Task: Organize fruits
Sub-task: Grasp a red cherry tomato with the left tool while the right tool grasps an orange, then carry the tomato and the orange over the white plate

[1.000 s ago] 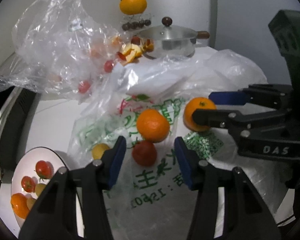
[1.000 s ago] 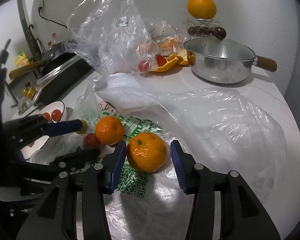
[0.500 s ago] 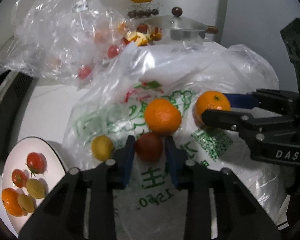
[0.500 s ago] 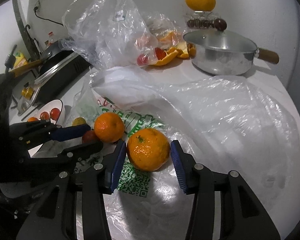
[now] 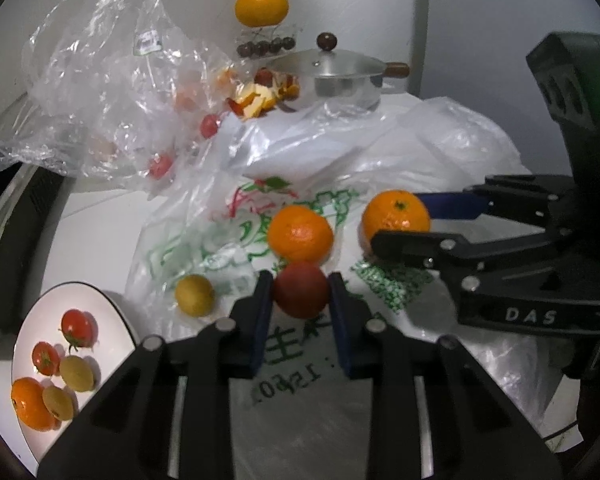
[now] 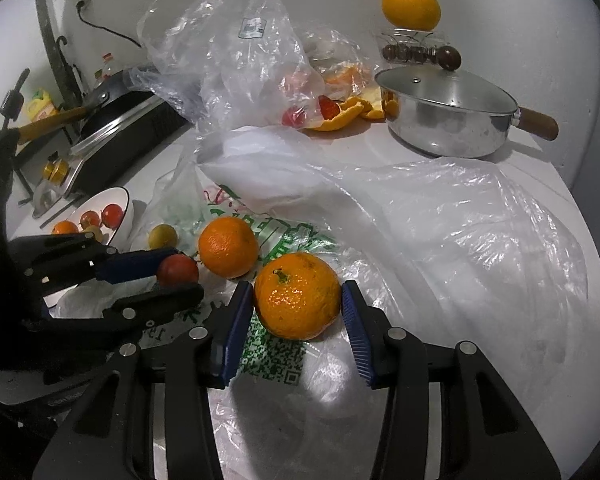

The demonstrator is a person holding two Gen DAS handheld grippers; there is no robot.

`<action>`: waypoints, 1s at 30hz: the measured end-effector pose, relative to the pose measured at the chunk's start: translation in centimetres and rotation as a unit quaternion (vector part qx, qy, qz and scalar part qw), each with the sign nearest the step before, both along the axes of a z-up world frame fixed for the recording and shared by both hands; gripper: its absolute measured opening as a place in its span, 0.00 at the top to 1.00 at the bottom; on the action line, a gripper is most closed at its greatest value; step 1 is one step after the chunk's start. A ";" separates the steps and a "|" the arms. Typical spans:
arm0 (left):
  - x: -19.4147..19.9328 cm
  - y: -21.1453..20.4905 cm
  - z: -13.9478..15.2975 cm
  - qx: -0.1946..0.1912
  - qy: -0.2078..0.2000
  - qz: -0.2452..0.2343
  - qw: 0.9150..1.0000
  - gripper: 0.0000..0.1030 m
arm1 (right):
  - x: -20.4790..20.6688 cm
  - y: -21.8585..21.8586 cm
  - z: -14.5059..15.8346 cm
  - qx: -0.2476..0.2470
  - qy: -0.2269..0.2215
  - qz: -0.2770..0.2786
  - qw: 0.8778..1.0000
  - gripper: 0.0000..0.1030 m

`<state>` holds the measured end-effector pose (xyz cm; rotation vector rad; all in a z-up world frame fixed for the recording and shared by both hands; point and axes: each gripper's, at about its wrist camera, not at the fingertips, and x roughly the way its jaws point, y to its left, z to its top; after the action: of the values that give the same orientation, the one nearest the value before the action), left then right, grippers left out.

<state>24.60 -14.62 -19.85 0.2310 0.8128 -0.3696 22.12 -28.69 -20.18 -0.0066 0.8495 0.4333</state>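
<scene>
The left tongs (image 5: pixel 300 294) are nearly closed, both blue pads pressing a small red tomato (image 5: pixel 301 289) that lies on the printed plastic bag (image 5: pixel 228 236) on the bench. The right tongs (image 6: pixel 298 308) stand partly open around an orange (image 6: pixel 297 295), its left pad touching the peel, the right pad just beside it. Another orange (image 6: pixel 228 246) lies between the two.

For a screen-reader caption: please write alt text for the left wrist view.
The left gripper is shut on a red tomato lying on a printed plastic bag, beside two oranges. The right gripper brackets the farther orange; a plate of fruit sits left.
</scene>
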 end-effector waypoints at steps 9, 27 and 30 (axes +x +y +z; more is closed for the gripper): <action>-1.8 0.4 1.3 -0.010 -0.010 0.000 1.000 0.73 | -1.4 0.2 1.3 -0.004 -0.015 -0.004 1.000 0.54; -5.6 2.4 3.7 -0.038 -0.036 0.000 0.999 0.73 | -4.9 2.1 4.0 -0.015 -0.042 0.005 0.999 0.54; -6.2 2.9 4.0 -0.043 -0.039 0.003 0.998 0.73 | -5.5 2.5 4.4 -0.018 -0.046 0.006 0.999 0.54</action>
<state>18.35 -11.71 -15.88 0.1629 0.7191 -0.3869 16.64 -26.17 -15.83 -0.0645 0.7671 0.4262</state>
